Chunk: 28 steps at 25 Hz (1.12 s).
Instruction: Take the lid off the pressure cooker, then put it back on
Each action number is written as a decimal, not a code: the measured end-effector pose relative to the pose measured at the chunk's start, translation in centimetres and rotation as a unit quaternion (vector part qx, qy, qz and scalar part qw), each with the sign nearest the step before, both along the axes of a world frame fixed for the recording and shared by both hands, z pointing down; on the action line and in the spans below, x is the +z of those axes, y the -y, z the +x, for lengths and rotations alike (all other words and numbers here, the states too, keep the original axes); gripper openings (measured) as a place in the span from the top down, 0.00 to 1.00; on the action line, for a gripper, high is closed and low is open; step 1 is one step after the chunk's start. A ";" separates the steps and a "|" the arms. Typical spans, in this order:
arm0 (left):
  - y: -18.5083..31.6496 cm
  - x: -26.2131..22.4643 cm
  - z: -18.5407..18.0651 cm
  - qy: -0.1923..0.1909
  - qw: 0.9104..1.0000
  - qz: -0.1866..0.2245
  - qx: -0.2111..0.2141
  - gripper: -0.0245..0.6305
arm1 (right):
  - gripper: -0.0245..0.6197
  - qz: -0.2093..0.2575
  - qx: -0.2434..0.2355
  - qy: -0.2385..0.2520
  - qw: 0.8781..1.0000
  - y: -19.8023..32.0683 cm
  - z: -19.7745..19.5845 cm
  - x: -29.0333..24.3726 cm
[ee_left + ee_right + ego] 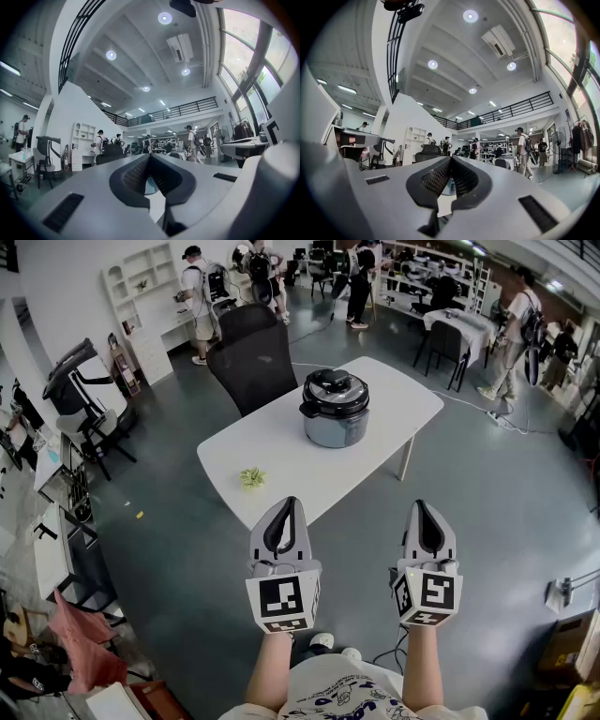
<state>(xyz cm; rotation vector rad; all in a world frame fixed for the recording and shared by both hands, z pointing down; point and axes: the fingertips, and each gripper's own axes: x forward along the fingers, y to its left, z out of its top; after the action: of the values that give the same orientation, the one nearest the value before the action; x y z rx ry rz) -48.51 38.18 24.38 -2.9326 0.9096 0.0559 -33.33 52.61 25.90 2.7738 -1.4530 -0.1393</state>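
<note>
Cooker [335, 420] well beyond jaws (lid [330, 382] on)

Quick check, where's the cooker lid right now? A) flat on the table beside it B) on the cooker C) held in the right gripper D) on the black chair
B: the black lid sits on top of the pressure cooker on the white table, while the left gripper and right gripper are both shut, empty and well away from the cooker.
</note>
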 end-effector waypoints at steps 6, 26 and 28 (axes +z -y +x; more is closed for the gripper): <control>1.0 0.6 0.8 -0.001 1.000 -0.002 -0.001 0.94 | 0.95 -0.003 0.000 0.000 1.000 0.9 0.9 0.6; 6.1 3.3 3.4 -0.014 1.000 -0.024 0.012 0.72 | 0.73 0.003 -0.010 0.023 1.000 4.9 2.7 3.3; 6.7 3.8 4.1 -0.015 0.999 -0.028 0.011 0.68 | 0.70 0.002 -0.014 0.024 1.000 5.5 3.3 3.7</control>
<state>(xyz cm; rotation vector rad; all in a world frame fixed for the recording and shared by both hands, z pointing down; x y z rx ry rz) -44.44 31.52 28.13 -3.0017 0.8959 0.0770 -30.08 47.15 29.55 2.7798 -1.5049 -0.0767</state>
